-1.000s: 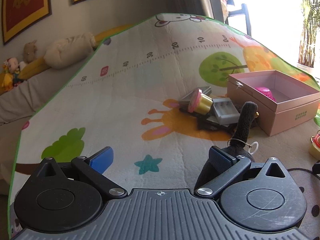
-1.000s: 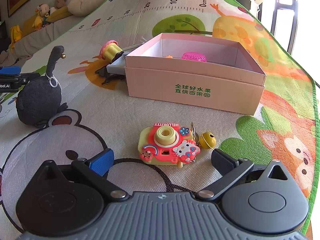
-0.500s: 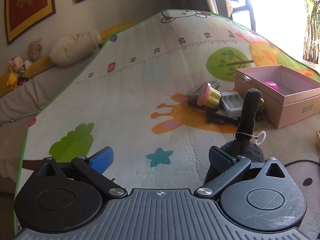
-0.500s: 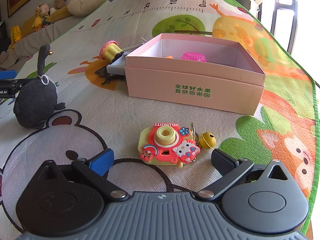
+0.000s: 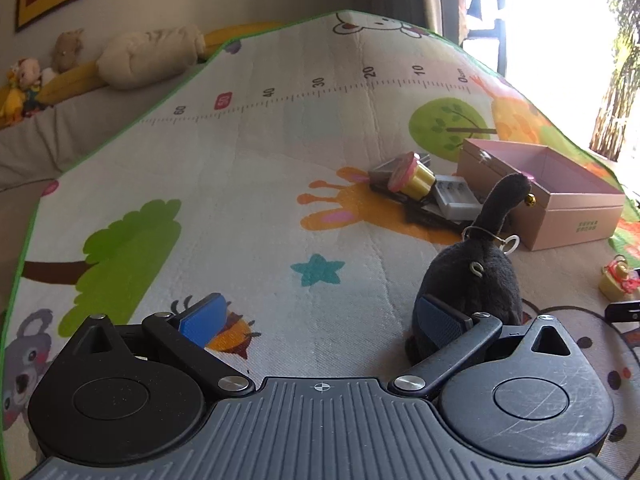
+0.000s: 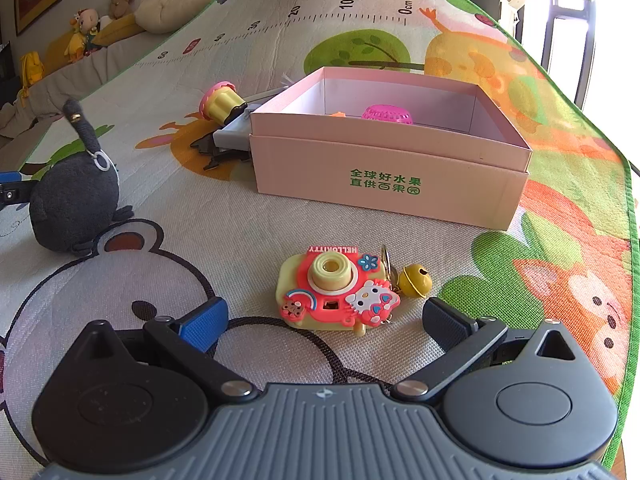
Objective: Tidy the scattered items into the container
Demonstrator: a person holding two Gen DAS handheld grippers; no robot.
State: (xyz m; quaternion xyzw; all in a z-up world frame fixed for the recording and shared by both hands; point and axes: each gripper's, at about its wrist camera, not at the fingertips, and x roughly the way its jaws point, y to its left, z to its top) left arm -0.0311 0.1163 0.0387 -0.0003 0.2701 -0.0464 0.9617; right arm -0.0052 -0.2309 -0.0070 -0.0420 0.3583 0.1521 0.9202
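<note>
Two hand-held claws rest low over a cartoon play mat (image 5: 248, 184) on the floor, both with fingers spread wide and holding nothing.

The right claw (image 6: 324, 322) points straight at a small rubber toy camera keychain (image 6: 334, 290), pink and yellow with a cat character and a gold bell (image 6: 415, 279) at its right side. The keychain lies flat on the mat just ahead of the fingertips and centred in the gap between them. Its longer side runs left to right, across the line of the fingers, so a short forward push would likely bring the fingers to either end of it. Directly beyond it stands the open pink cardboard box (image 6: 384, 168), the container, with a magenta item (image 6: 386, 114) already inside.

The left claw (image 5: 320, 320) sits farther left. A dark grey plush toy (image 5: 472, 280) with a long upright tail stands at its right fingertip, off centre, not between the fingers; whether they touch cannot be told. From this view the box (image 5: 568, 216) is ahead and to the right.

A pile of unsorted things, including a cupcake-shaped toy (image 6: 220, 102) and a grey battery case (image 5: 456, 196), lies beside the box's left wall.

The right hand looks better placed for the next pick.
</note>
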